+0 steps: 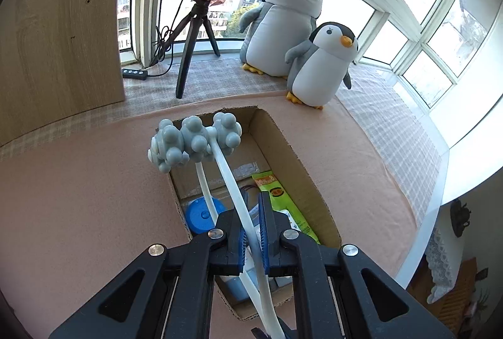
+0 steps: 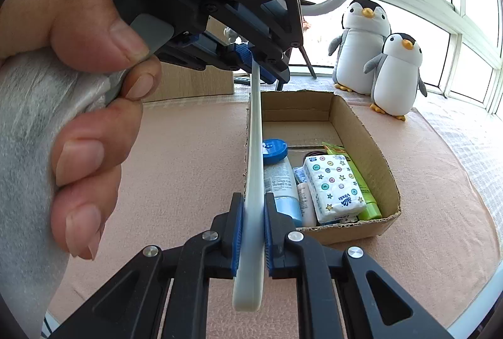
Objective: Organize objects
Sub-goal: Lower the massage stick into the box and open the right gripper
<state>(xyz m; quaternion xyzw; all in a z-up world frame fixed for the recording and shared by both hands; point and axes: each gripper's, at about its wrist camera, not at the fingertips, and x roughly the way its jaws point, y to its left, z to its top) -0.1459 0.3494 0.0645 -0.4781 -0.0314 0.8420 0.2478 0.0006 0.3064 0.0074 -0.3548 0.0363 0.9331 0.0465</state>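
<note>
I have the roller massager (image 1: 195,141) pinched in both grippers: the left gripper (image 1: 253,232) clamps one white arm near the knobby grey head, the right gripper (image 2: 253,232) grips the handle end. Its long axis runs along the cardboard box (image 2: 355,116), hanging over the box's left wall, above the blue-capped tube (image 2: 276,156).

Each gripper was black, with angular linkage arms pinned by round silver rivets and blue ribbed pads (image 2: 269,232) lining the fingers. The left gripper (image 1: 253,235) had a rounded black housing with small dark screws. A pale grey-white sleeve (image 2: 28,125) covered the wrist.
</note>
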